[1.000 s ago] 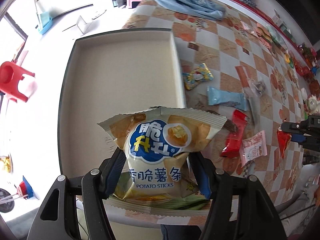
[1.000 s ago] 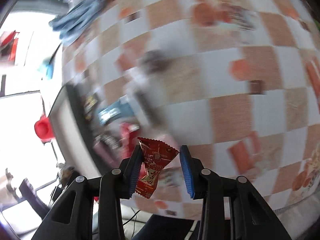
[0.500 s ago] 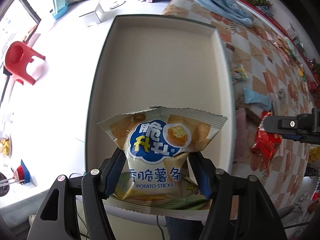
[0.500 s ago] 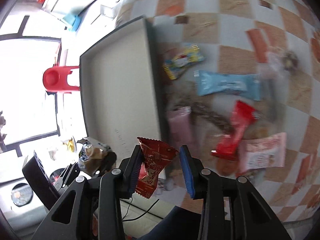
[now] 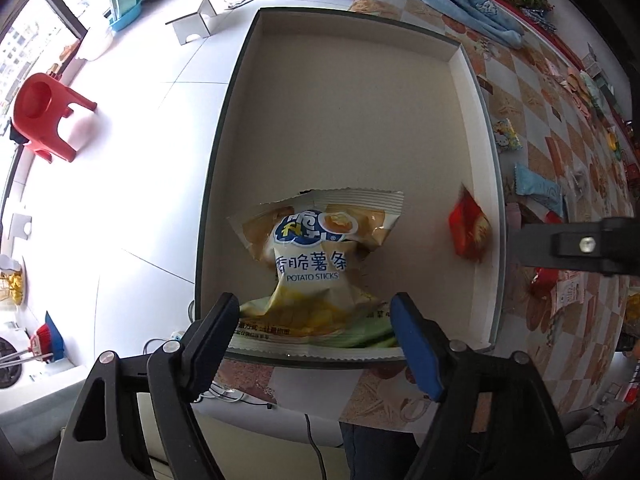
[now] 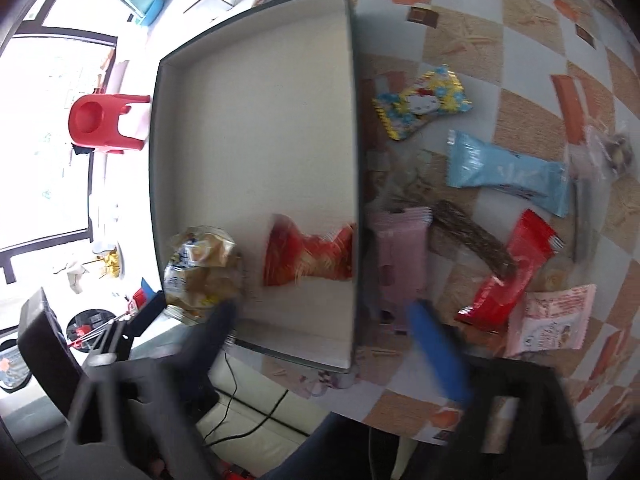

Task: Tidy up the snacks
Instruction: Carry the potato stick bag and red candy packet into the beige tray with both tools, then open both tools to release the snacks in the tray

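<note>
A shallow beige tray (image 5: 360, 92) with a dark rim sits at the table's left edge; it also shows in the right wrist view (image 6: 260, 100). A yellow potato sticks bag (image 5: 320, 264) lies in the tray's near end, just beyond my open left gripper (image 5: 316, 328). A small red snack packet (image 5: 468, 226) lies by the tray's right wall; in the right wrist view it (image 6: 308, 254) is blurred. My right gripper (image 6: 324, 324) is open and empty above the tray's near right corner.
Several loose snacks lie on the checkered table right of the tray: a Hello Kitty packet (image 6: 420, 100), a light blue wrapper (image 6: 504, 172), a pink packet (image 6: 400, 248), a red wrapper (image 6: 516, 268), a pale pink packet (image 6: 552, 320). A red stool (image 5: 44, 116) stands on the floor.
Both grippers opened. The potato sticks bag dropped from the left gripper into the tray, and the red packet left the right gripper and lies in the tray.
</note>
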